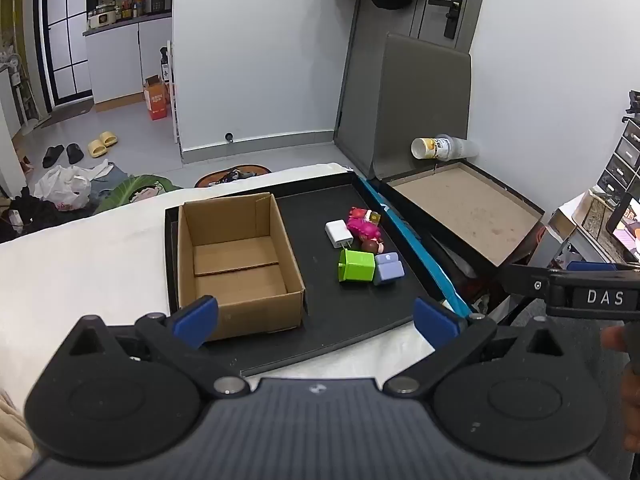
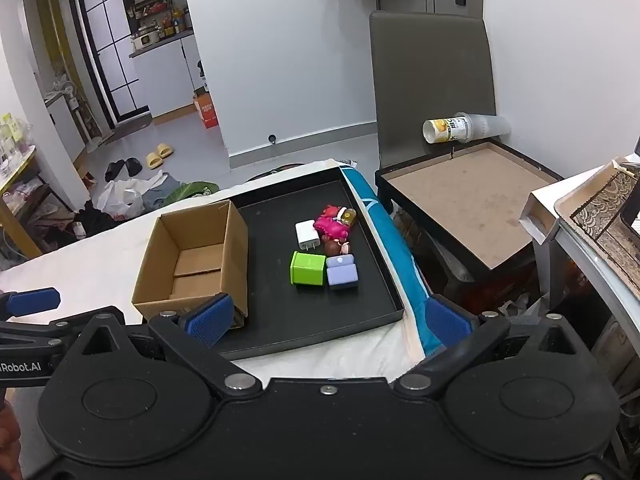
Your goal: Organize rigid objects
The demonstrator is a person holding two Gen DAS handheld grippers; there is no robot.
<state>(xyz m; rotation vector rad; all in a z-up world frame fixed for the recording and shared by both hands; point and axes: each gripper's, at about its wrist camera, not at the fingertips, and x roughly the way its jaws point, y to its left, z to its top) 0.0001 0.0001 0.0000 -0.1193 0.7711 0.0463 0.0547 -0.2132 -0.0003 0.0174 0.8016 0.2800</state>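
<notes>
Nothing had yet gone into the open brown cardboard box [image 1: 236, 264]: the task stood at its first pick. The left gripper [image 1: 316, 318] and right gripper [image 2: 328, 318] hung with jaws spread wide and empty. Ahead of both jaws, on the black tray [image 2: 280, 308], clustered a green plastic cube [image 2: 308, 268], lilac block [image 2: 341, 273], white charger [image 2: 308, 234] and pink toy [image 2: 332, 226]. Next, one gripper probably needed to descend over the green cube.

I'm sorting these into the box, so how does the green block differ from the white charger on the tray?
The green block is bright green and looks bigger; the white charger is white and looks smaller. The white charger shows two metal prongs; the green block shows none. The green block lies nearer the camera, the white charger behind it. Both are boxy and rest on the black tray, outside the cardboard box.
</notes>
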